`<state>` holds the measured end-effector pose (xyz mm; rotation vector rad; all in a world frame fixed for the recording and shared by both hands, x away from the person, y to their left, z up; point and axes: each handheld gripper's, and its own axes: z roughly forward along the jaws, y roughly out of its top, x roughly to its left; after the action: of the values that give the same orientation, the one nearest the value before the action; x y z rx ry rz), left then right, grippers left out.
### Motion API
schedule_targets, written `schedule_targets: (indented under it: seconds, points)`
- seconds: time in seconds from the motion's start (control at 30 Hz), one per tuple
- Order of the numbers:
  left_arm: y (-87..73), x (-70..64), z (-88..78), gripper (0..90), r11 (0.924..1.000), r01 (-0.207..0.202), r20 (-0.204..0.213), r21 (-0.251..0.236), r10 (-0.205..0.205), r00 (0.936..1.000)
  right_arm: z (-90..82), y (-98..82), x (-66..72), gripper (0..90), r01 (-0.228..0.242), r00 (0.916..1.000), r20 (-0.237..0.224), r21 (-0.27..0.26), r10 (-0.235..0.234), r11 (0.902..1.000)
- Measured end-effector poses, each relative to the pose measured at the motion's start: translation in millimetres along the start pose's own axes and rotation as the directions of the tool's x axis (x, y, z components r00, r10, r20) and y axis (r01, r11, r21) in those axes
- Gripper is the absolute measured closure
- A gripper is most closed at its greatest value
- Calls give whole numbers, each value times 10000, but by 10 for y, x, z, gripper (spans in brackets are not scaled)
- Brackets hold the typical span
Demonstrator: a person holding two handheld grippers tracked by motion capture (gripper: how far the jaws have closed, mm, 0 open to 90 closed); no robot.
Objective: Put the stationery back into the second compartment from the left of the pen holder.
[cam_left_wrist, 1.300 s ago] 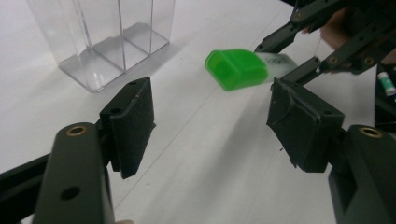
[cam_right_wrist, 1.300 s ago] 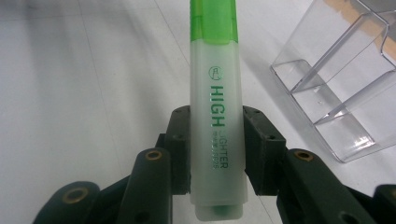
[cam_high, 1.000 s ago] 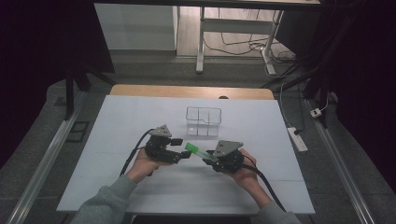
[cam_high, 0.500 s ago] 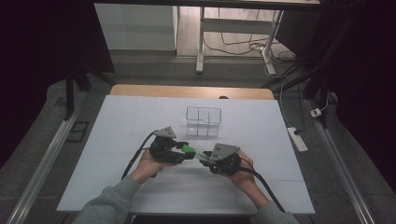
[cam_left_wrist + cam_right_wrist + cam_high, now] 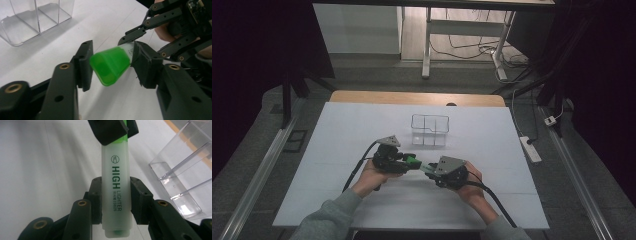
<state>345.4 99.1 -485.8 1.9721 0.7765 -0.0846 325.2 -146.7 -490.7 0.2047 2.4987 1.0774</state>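
Two grippers meet over the near middle of the white worktop, and they share one green highlighter between them. A person holds one gripper in each hand, with grey sleeves coming in from the near edge.

The left gripper is clamped on the green cap of the highlighter. One jaw presses each side of the cap, and the cap's end points at that gripper's camera, tilted a little downward. In the high view the cap shows as a small bright green spot between the two hands.

The right gripper is clamped on the pale body of the highlighter. Its two black pads squeeze the sides just beside the dark word "HIGH" printed on the body. The body sticks out past the jaws toward the left gripper, whose jaws hold the far end.

The highlighter is up in the air, off the worktop, held at both ends.

A clear plastic box with dividers inside sits farther back on the worktop, a bit apart from the grippers. A black cable trails from the left gripper toward the near edge.
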Motion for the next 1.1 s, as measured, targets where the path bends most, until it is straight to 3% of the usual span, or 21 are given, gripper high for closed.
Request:
schedule_targets:
  seconds: [0.1,0.23,0.3,0.33,0.5,0.7,0.87,1.1]
  points:
    - [4,-12,7,508,10000,13,63,-46,-12,10000,-17,9,5,658,-7,9999,138,-162,9,9999]
    - [11,-20,-18,603,9996,5,185,-271,0,9998,-2,2,10,658,111,9998,173,-38,-110,9999]
    - [13,-24,-23,609,9997,-14,239,-226,19,9997,1,1,12,658,126,9998,166,-39,-125,9999]
    - [11,-12,-27,634,9998,91,628,-180,-80,9980,11,1,21,653,170,9996,205,19,-170,9999]
    - [20,-41,-19,699,10000,-76,783,-10,77,9969,37,-17,26,643,202,9996,179,197,-205,9996]
    - [28,-83,-29,716,9993,-359,708,-114,366,9968,18,-43,-28,604,-474,9988,-132,-141,473,9988]
    - [32,-65,-92,723,9984,-452,245,-341,461,9986,-68,-104,-144,479,-1629,9855,-557,-453,1603,9856]
    - [33,-11,-191,728,9975,-480,-19,-527,480,9988,-99,-156,-176,430,-2045,9780,-506,-410,2024,9780]
